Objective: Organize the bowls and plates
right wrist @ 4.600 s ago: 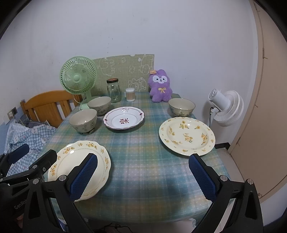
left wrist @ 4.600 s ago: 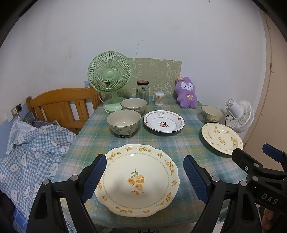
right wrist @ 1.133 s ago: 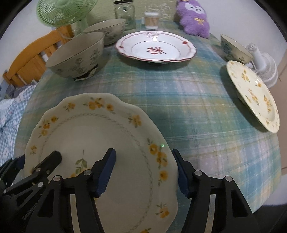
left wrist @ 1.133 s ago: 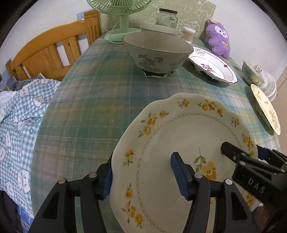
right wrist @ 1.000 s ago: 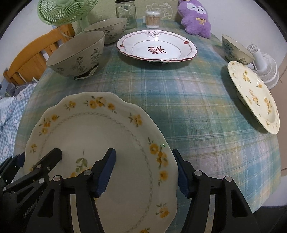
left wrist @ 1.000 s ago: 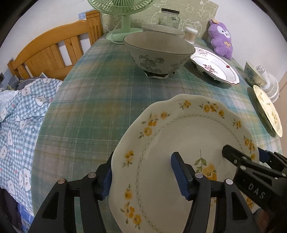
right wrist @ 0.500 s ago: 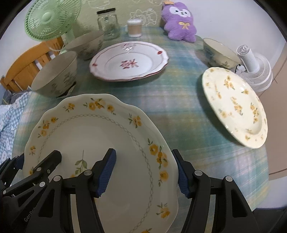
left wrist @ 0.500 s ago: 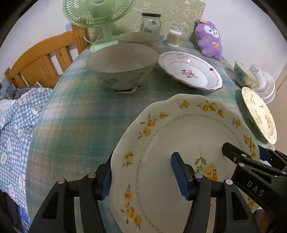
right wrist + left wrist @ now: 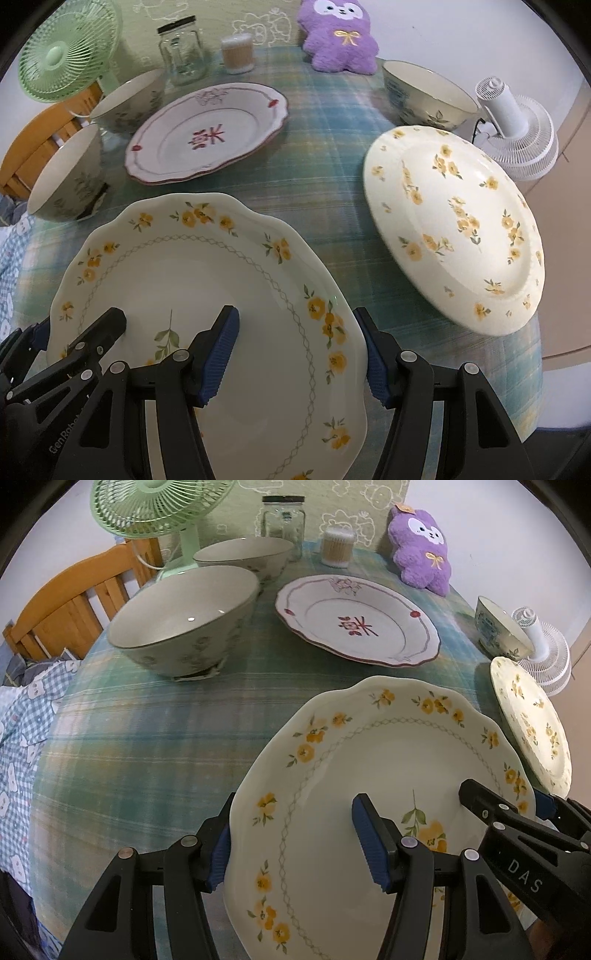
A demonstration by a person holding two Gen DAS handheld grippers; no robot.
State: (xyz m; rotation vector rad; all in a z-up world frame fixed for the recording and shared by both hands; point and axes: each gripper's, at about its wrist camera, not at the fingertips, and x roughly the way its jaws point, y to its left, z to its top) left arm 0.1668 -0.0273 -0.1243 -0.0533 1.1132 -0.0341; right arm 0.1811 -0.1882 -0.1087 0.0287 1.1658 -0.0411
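Observation:
A scalloped cream plate with yellow flowers [image 9: 388,757] [image 9: 203,266] is held above the table by both grippers. My left gripper [image 9: 295,845] is shut on its left rim. My right gripper [image 9: 299,354] is shut on its right rim. A second yellow-flowered plate [image 9: 454,225] [image 9: 532,720] lies at the table's right edge. A white plate with red trim [image 9: 358,620] [image 9: 207,133] lies in the middle. Two grey-green bowls [image 9: 184,624] [image 9: 243,557] stand at the left. A blue-patterned bowl [image 9: 428,96] [image 9: 498,627] stands at the far right.
A green fan [image 9: 155,513], glass jar [image 9: 284,520], cotton-swab tub [image 9: 336,546] and purple plush [image 9: 421,546] line the table's far edge. A white fan [image 9: 517,133] stands off the right side. A wooden chair [image 9: 66,609] and checked cloth [image 9: 22,709] are at the left.
Both grippers closed on the near plate and lifted it. Over the last second they carried it forward and to the right, toward the second yellow-flowered plate.

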